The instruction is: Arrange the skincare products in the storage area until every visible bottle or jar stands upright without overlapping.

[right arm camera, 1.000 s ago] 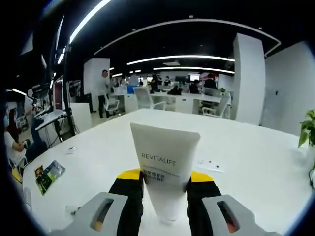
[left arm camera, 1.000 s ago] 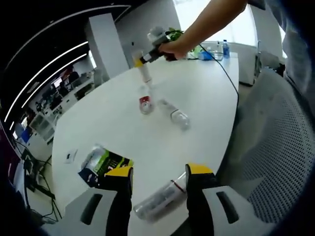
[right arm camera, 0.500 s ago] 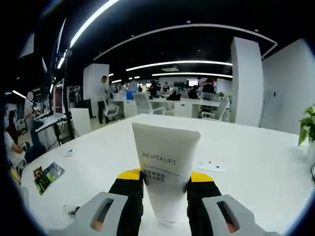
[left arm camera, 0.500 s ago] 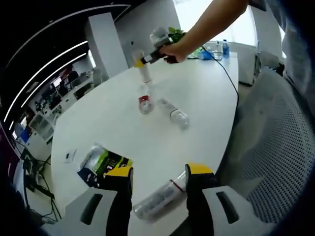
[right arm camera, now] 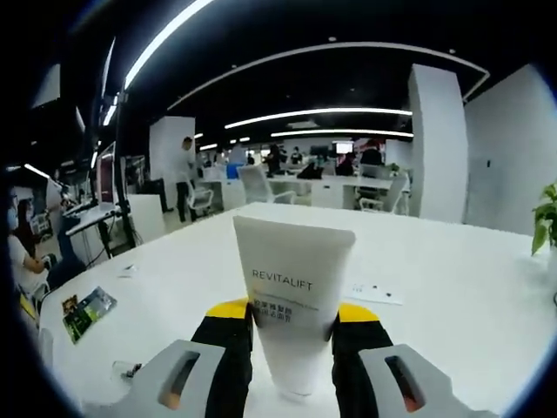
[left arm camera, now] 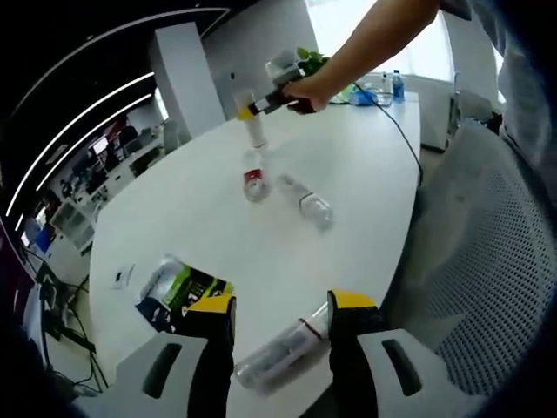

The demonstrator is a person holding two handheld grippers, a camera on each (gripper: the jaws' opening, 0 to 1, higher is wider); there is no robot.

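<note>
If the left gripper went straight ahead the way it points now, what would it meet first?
Probably the clear bottle lying on its side on the white table, already between the left gripper and its open jaws. Beyond it the tabletop looks bare until another fallen bottle, though depth is uncertain.

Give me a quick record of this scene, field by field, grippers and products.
right gripper: shut on white tube, label reads REVITALIFT
left gripper: open, jaws either side of lying clear bottle at the table edge
other products: second clear bottle lying; small jar with red label
also on white table: green and black packet
</note>
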